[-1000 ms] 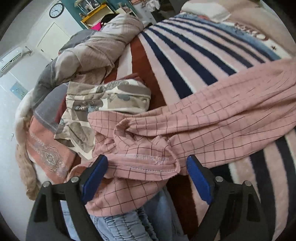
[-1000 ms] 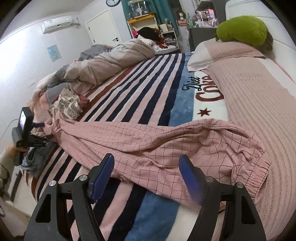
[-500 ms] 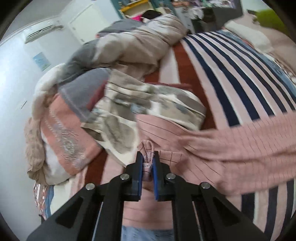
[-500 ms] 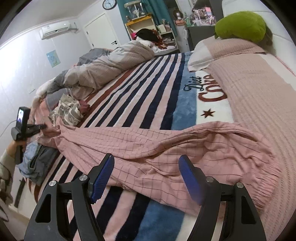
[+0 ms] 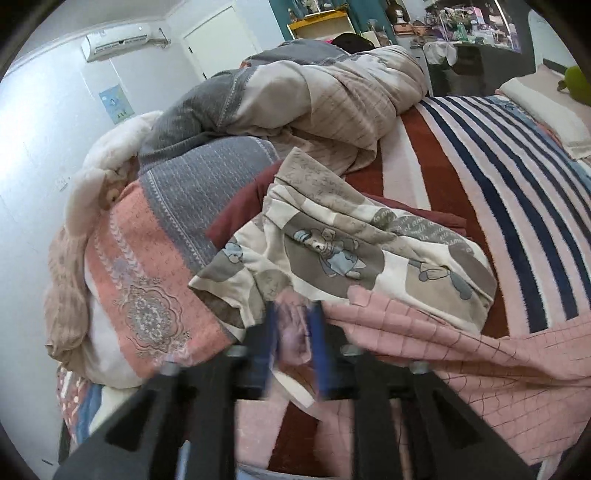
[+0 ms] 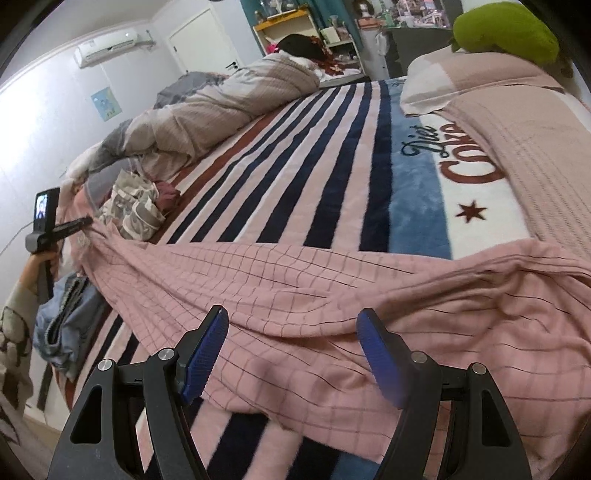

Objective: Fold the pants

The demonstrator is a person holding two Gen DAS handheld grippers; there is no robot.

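Note:
Pink checked pants (image 6: 314, 288) lie stretched across the striped blanket, leg ends at the left, waist at the right. My left gripper (image 5: 294, 334) is shut on the leg ends of the pants (image 5: 461, 354) and holds them lifted at the bed's left edge; it also shows in the right wrist view (image 6: 83, 223). My right gripper (image 6: 291, 347) is open, its blue pads low over the middle of the pants, holding nothing.
A bear-print garment (image 5: 351, 258) and a maroon cloth (image 6: 168, 192) lie beside the leg ends. Rolled duvets (image 6: 221, 107) line the far left of the bed. Jeans (image 6: 62, 317) hang at the bed edge. A pink cover (image 6: 517, 122) and a green pillow (image 6: 506, 29) lie at the right.
My left gripper closed on the pants' leg ends and lifted them, pulling the legs taut. My right gripper moved lower and closer over the pants, still open.

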